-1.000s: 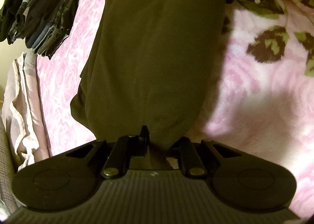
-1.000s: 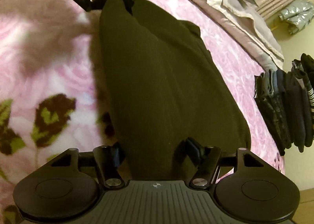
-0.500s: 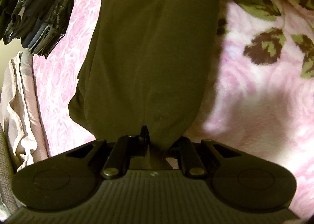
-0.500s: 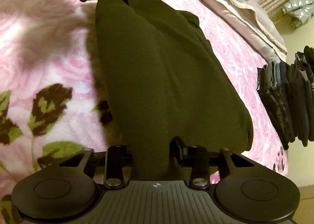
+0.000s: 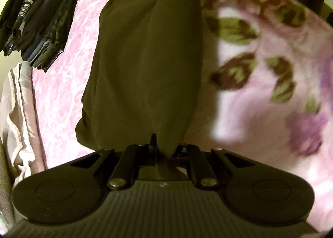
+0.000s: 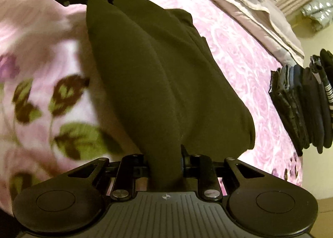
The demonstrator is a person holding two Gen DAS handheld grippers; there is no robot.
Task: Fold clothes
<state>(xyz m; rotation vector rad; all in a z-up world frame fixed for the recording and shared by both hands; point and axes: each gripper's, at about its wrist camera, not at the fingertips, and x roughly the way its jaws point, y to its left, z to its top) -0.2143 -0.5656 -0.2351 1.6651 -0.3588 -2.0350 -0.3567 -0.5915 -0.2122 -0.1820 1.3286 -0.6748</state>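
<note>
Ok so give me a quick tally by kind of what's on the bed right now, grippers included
Grippers: 2, the left gripper shut on the dark olive garment, the right gripper closing on its other end
Loose garments: 1
Stacks of folded clothes: 1, the folded stack
Blankets: 1, the pink floral blanket
Total: 5

Dark olive-brown cloth, plain, no pattern, down the middle of both views. Pink blanket with white patches, green and brown leaves and purple flowers, right side of the left wrist view, left side of the right wrist view. Pink and white rose-swirl cover on the cloth's other side. Stack of folded clothes in black, navy, grey and faded blue, one with black and white stripes, upper left. Pale beige sheet at far left. Black grippers along the bottom. Silver-grey puffy thing, upper right.
</note>
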